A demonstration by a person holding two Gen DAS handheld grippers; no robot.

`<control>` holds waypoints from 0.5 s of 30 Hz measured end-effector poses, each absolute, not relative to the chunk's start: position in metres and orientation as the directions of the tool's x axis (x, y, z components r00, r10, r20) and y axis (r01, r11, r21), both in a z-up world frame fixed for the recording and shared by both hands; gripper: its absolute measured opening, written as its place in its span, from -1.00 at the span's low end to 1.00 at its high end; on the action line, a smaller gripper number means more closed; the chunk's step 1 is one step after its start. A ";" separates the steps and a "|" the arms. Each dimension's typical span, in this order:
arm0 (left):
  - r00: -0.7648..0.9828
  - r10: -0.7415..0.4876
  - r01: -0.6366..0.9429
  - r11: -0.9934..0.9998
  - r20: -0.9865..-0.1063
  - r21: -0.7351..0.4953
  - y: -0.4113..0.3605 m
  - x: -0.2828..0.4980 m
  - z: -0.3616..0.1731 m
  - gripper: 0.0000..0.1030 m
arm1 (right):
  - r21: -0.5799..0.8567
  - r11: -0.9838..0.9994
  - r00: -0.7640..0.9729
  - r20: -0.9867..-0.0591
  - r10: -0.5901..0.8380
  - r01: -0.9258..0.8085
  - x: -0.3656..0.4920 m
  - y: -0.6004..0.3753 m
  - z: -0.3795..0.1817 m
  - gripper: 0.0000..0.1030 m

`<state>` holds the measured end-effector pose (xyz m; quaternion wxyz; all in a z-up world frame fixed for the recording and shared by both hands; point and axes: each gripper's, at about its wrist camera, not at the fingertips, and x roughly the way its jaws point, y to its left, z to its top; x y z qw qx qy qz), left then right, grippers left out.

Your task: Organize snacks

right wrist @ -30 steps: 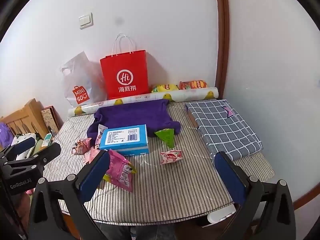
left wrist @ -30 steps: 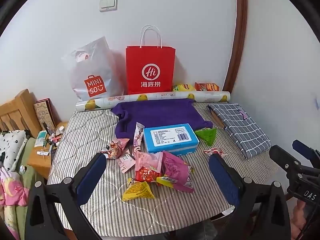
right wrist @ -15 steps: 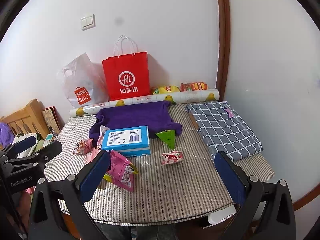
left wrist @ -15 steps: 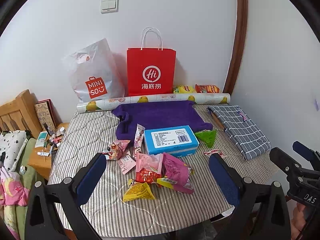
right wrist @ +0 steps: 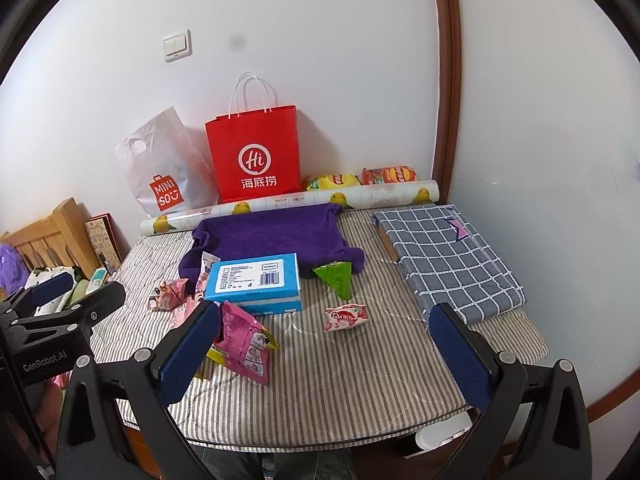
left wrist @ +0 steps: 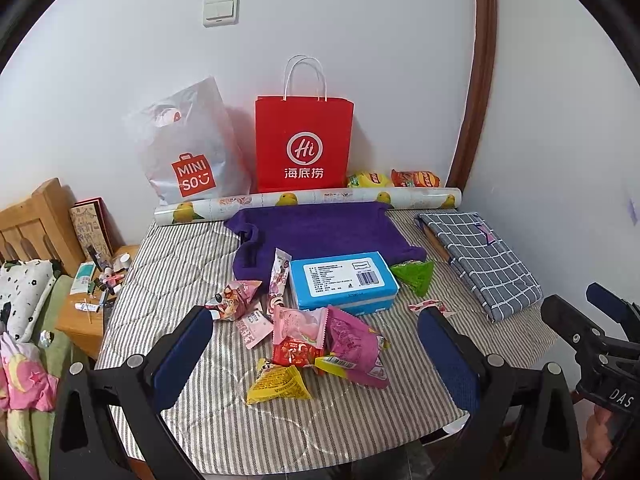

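Note:
Snack packets lie on a striped table (left wrist: 176, 264): a pink bag (left wrist: 354, 344), a red packet (left wrist: 296, 352), a yellow triangle packet (left wrist: 278, 384), a green triangle packet (left wrist: 414, 276) and a small pink packet (right wrist: 346, 317). A blue box (left wrist: 342, 282) sits behind them. My left gripper (left wrist: 314, 356) is open and empty, hovering near the table's front edge over the pile. My right gripper (right wrist: 324, 354) is open and empty above the front edge, right of the pink bag (right wrist: 244, 346).
A red paper bag (left wrist: 304, 144) and a white Miniso bag (left wrist: 188, 152) stand against the wall. A paper roll (left wrist: 304, 202), a purple cloth (left wrist: 320, 232) and a checked cloth (left wrist: 484, 256) lie behind. Chip bags (left wrist: 394, 179) sit at the back. A wooden nightstand (left wrist: 80, 312) is at left.
Both grippers have drawn back and tilted slightly, so the table scene sits a little lower in both views. Nothing on the table moved.

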<state>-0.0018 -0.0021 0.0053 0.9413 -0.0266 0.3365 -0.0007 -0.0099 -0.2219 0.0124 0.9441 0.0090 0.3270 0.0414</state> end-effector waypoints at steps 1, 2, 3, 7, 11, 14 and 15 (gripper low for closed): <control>0.773 -0.018 -0.018 0.999 -0.634 -0.050 -0.002 -0.002 0.005 1.00 | 0.043 0.996 0.782 -0.617 0.084 -0.072 -0.010 -0.222 0.013 0.99; 0.774 -0.018 -0.018 0.999 -0.633 -0.050 -0.002 -0.002 0.005 1.00 | 0.044 0.996 0.782 -0.617 0.083 -0.072 -0.010 -0.222 0.012 0.99; 0.774 -0.018 -0.019 0.999 -0.633 -0.051 -0.001 -0.002 0.007 1.00 | 0.044 0.996 0.782 -0.617 0.083 -0.072 -0.010 -0.222 0.012 0.99; 0.774 -0.018 -0.018 0.999 -0.633 -0.051 0.000 -0.002 0.006 1.00 | 0.041 0.996 0.782 -0.617 0.083 -0.073 -0.010 -0.222 0.012 0.99; 0.776 -0.017 -0.021 0.998 -0.631 -0.052 0.001 -0.002 0.007 1.00 | 0.040 0.996 0.782 -0.618 0.084 -0.075 -0.009 -0.222 0.012 0.99; 0.777 -0.017 -0.021 0.998 -0.630 -0.053 0.002 -0.001 0.008 1.00 | 0.039 0.997 0.782 -0.618 0.082 -0.073 -0.009 -0.221 0.012 0.99; 0.777 -0.017 -0.022 0.998 -0.630 -0.054 0.003 -0.002 0.007 0.99 | 0.040 0.996 0.782 -0.618 0.083 -0.074 -0.009 -0.221 0.012 0.99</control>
